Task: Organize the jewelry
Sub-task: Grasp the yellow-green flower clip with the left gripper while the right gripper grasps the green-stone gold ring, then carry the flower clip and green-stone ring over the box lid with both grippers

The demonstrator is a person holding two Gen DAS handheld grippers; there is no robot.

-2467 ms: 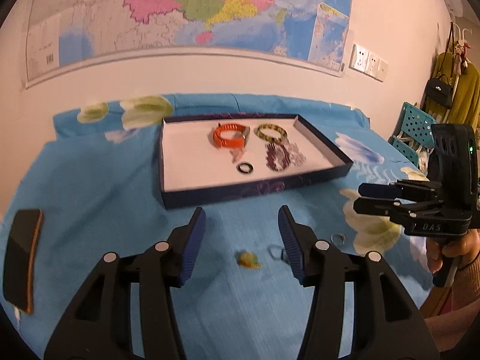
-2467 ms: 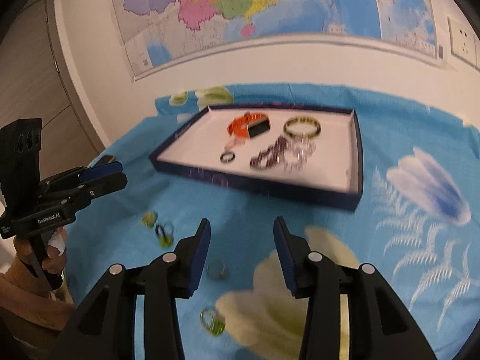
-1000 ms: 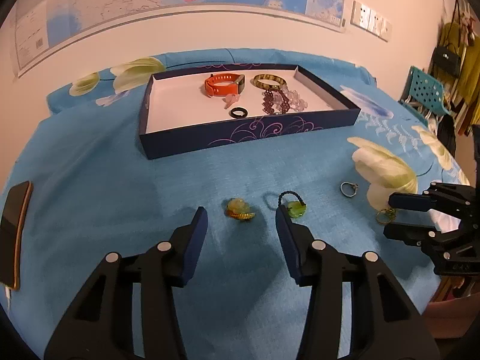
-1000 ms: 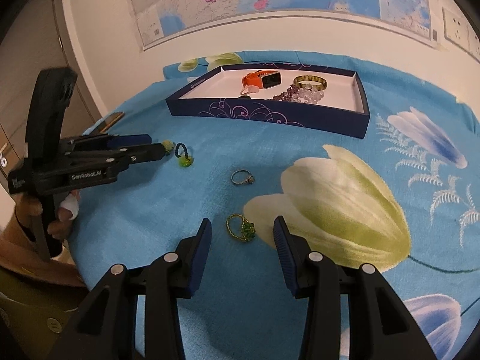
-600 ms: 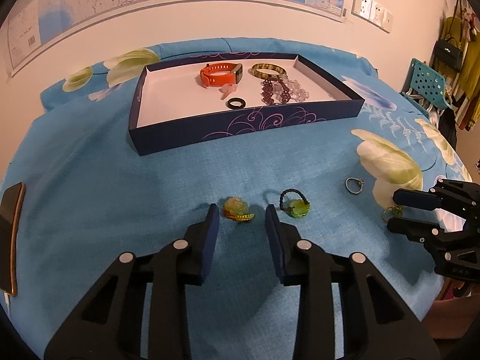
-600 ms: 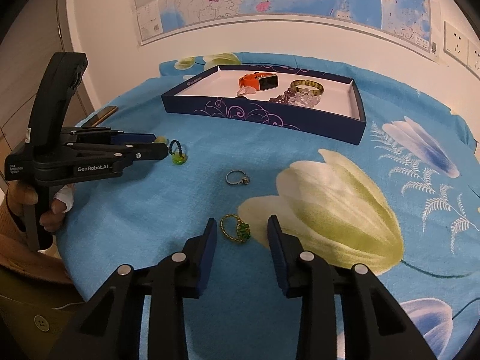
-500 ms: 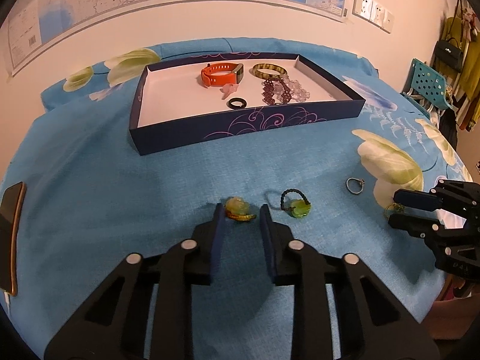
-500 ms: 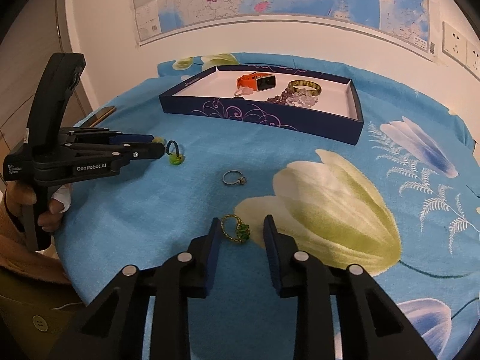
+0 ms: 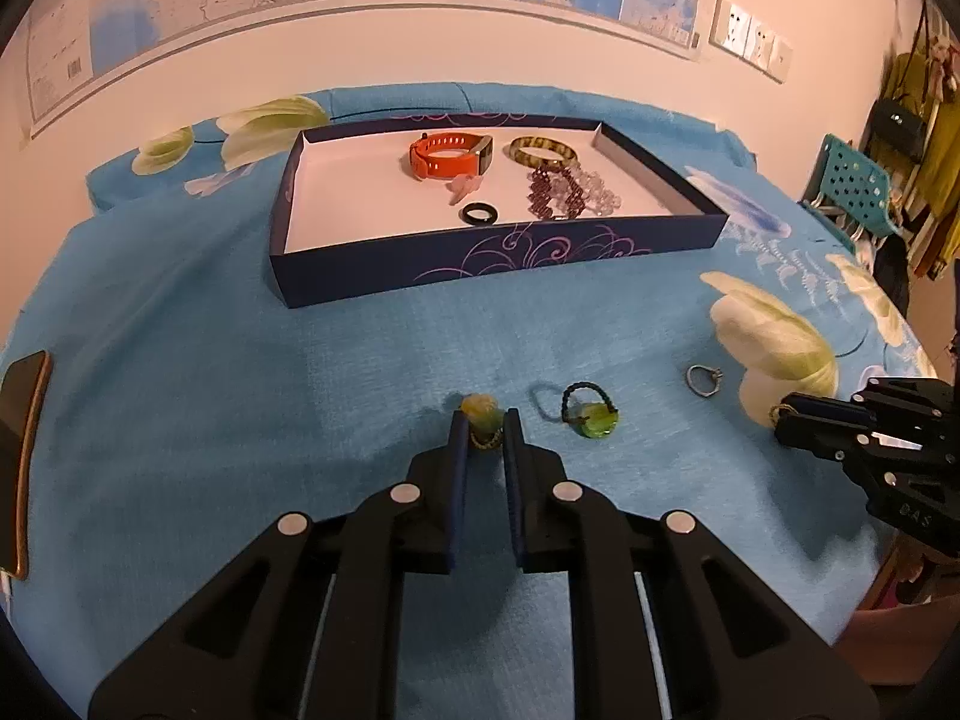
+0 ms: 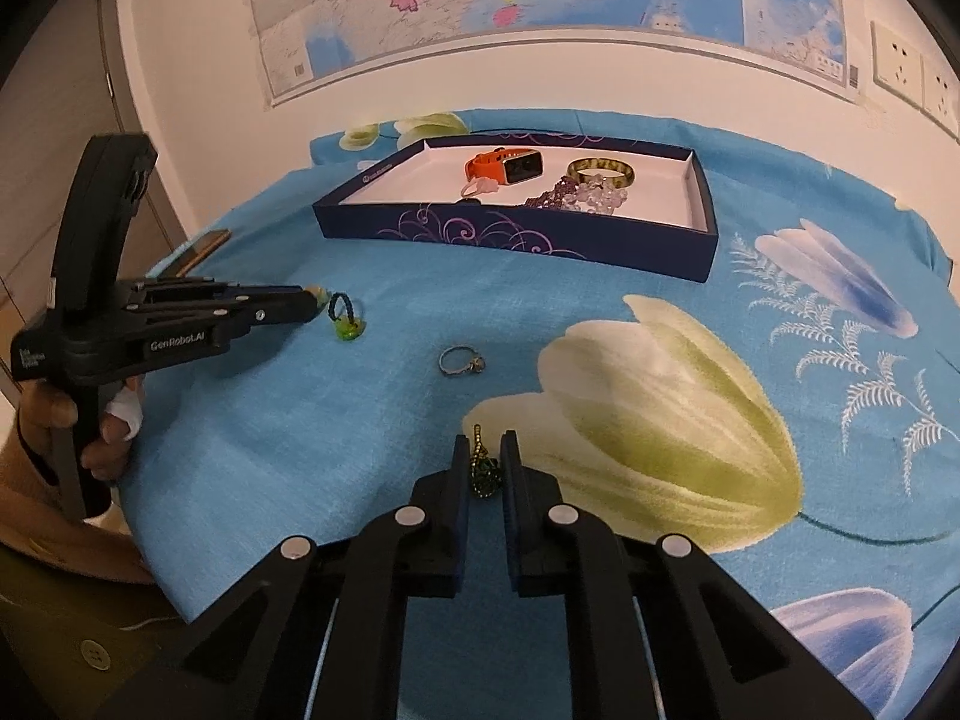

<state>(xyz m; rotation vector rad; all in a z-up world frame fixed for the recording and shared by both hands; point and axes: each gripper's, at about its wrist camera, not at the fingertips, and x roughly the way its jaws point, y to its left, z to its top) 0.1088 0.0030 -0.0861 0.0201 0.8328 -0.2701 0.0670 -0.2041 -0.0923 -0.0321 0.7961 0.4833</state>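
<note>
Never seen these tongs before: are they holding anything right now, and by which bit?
Left gripper pinches the yellow-green ring at its band; right gripper pinches the gold ring with a dark green stone at its stone end.

The right gripper [image 10: 485, 450] pinches a gold-chain green ring [image 10: 483, 468] on the blue floral cloth [image 10: 600, 312]; a silver ring [image 10: 460, 359] lies just beyond.

Bare cloth [image 10: 420, 276] lies between loose rings and tray [image 10: 516, 237].
</note>
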